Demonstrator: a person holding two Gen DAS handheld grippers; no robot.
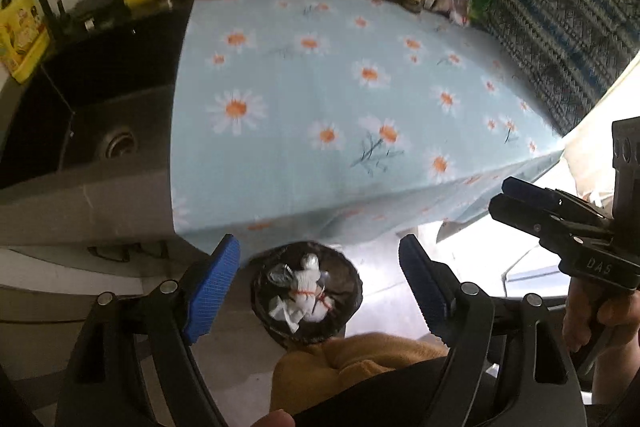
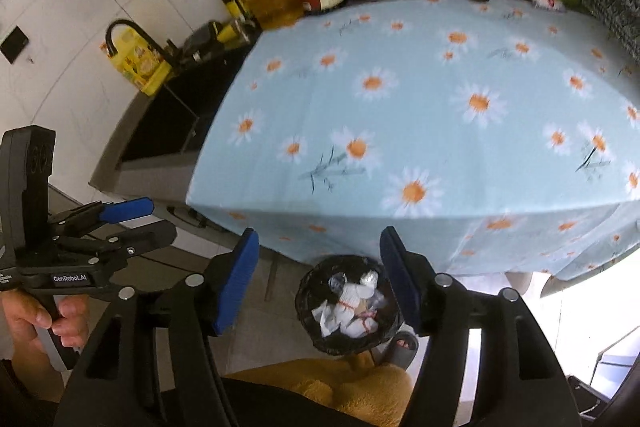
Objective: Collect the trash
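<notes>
Left gripper (image 1: 320, 291): black plastic linkage arms, round silver pivot screws, blue ribbed pads (image 1: 214, 293). Seen at left edge of the right wrist view, white "GenRobot.AI" lettering on its body.

Right gripper (image 2: 318, 281): same build, blue pads (image 2: 236, 283). At right edge of the left wrist view, body embossed "DAS".

Bare-skinned hand (image 2: 38, 315) on handle, lower left. Mustard-yellow trousers (image 2: 360, 391), grey sandal (image 2: 402, 347), bottom centre.
</notes>
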